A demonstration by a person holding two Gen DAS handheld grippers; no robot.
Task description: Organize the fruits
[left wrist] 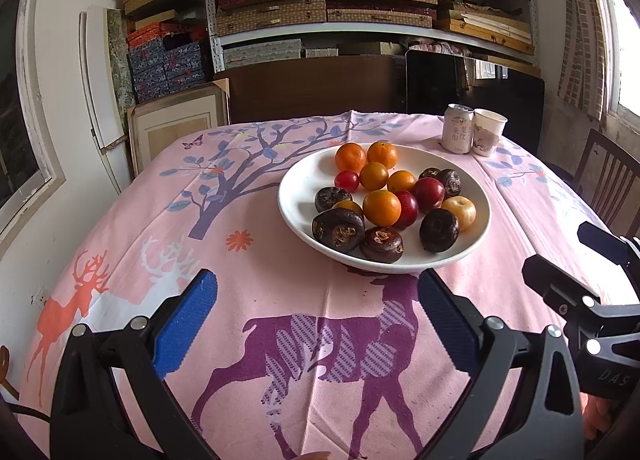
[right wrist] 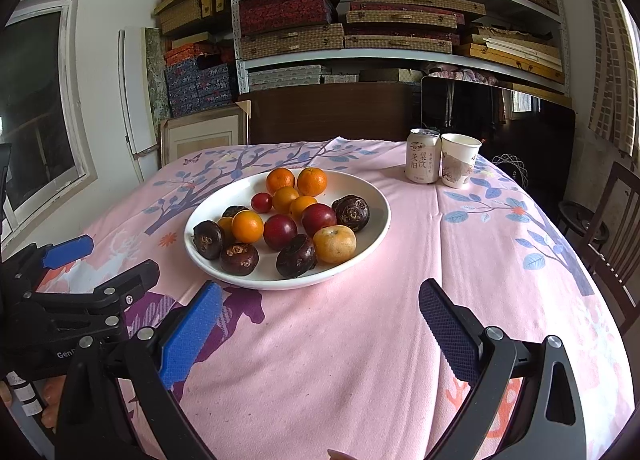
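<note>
A white plate (left wrist: 298, 196) (right wrist: 360, 188) on the pink tablecloth holds several mixed fruits: oranges (left wrist: 350, 157) (right wrist: 280, 180), small orange kumquats (left wrist: 381, 207) (right wrist: 247, 226), red plums (left wrist: 428, 194) (right wrist: 280, 231), dark brown water chestnuts (left wrist: 338, 225) (right wrist: 296, 256), a red cherry tomato (left wrist: 346, 180) (right wrist: 261, 202) and a yellow-brown fruit (left wrist: 458, 213) (right wrist: 334, 244). My left gripper (left wrist: 318, 300) is open and empty, just in front of the plate. My right gripper (right wrist: 320, 308) is open and empty, in front of the plate and to its right. Each gripper also shows in the other's view, the right one (left wrist: 568, 260) and the left one (right wrist: 108, 260).
A drink can (left wrist: 457, 128) (right wrist: 423, 156) and a paper cup (left wrist: 489, 132) (right wrist: 459, 160) stand at the table's far right. Chairs (left wrist: 608, 180) (right wrist: 616, 236) stand to the right. Shelves of boxes (left wrist: 360, 0) fill the back wall.
</note>
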